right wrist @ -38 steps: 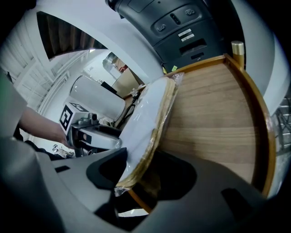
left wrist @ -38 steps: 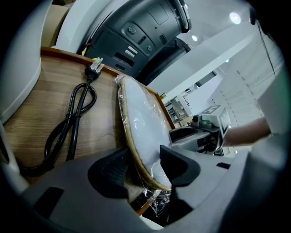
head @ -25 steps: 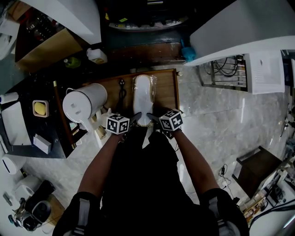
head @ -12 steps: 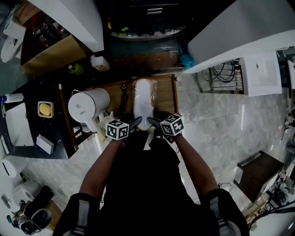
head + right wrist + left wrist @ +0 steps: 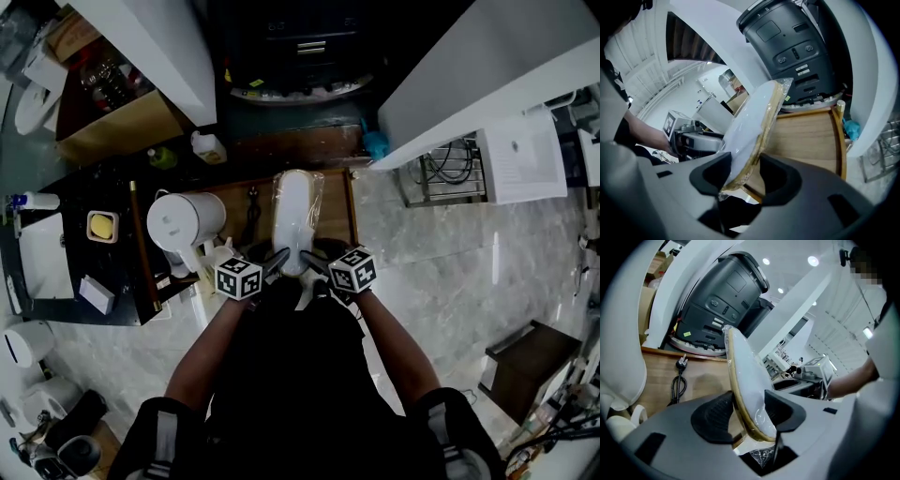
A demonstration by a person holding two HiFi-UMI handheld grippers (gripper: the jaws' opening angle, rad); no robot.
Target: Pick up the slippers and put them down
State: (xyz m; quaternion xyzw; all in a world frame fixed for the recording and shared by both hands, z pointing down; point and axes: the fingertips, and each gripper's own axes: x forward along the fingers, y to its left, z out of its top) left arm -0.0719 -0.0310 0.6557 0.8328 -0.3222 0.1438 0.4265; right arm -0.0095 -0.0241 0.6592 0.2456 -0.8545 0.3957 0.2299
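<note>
Head view shows the left gripper (image 5: 272, 262) and the right gripper (image 5: 317, 264) side by side in front of the person, both at the near end of the slippers (image 5: 293, 217), a white pair sealed in clear plastic wrap. Over the last second the pair has come up off the wooden table (image 5: 334, 208). Both marker cubes and the bundle have kept their places relative to each other through the three head pictures, so the two hands appear to be lifting together.

In the left gripper view the jaws are clamped on the tan edge of the soles, with wrap bunched below them. In the right gripper view the jaws pinch the same end from the other side. The far end of the pair tilts upward, clear of the tabletop.

That suggests the pick-up half of the task is done, and the slippers remain to be set down.

No brand or wording can be read. The cubes carry only black-and-white square patterns. The labels on the black appliance (image 5: 726, 301) behind the table and the sheet of paper (image 5: 521, 155) at the right are too small to make out.
</note>
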